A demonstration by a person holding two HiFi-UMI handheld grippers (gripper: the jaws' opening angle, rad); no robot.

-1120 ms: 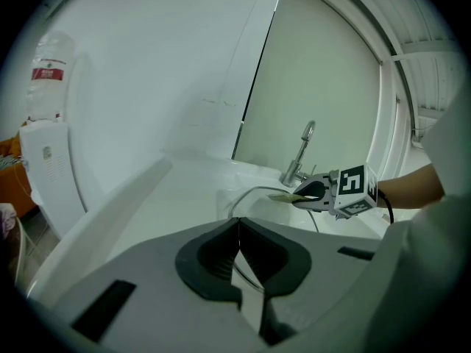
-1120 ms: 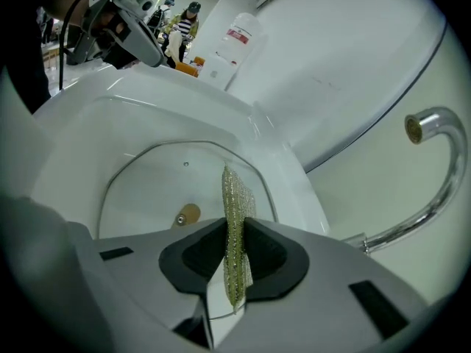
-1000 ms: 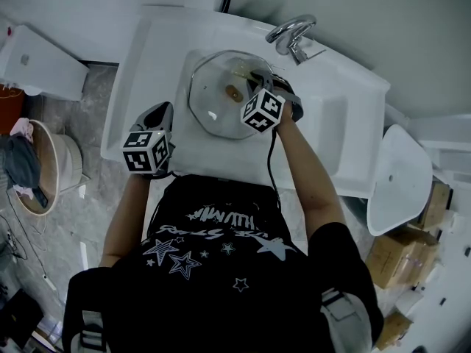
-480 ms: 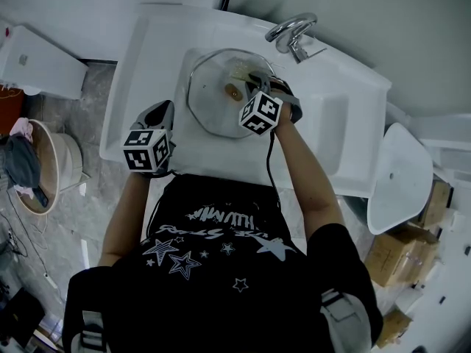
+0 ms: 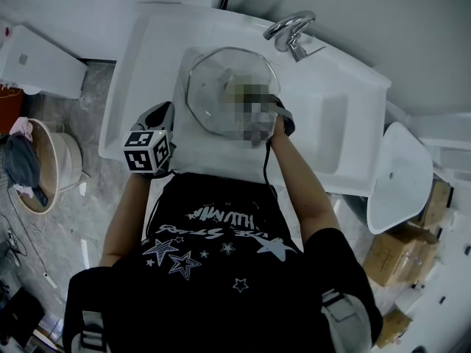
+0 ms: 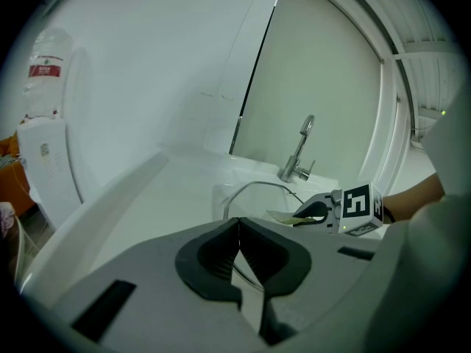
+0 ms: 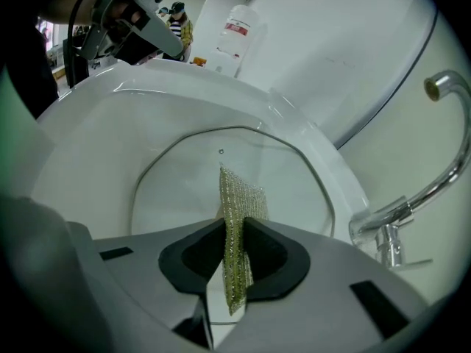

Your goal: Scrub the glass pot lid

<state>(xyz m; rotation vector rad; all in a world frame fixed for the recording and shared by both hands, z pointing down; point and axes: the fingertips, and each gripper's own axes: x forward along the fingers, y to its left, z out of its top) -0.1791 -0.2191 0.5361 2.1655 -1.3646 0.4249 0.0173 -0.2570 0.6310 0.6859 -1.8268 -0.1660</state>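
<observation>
Down in the sink basin, left of the faucet: glass pot lid, lying on the basin floor. Right gripper over the lid's right half, jaws pinched tight on a gold-green scouring cloth. Free end points at the glass; contact unclear. Left gripper at the sink's near-left edge, well apart from the lid, jaws closed on nothing. Judged: scrubbing stroke in hand. Next calls for pressing the cloth down and sweeping across; the unsteadied lid may slide.

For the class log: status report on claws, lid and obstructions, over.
Right claw shut on scrub cloth, over glass lid in sink. Left claw shut, empty. Nothing obstructing.
</observation>
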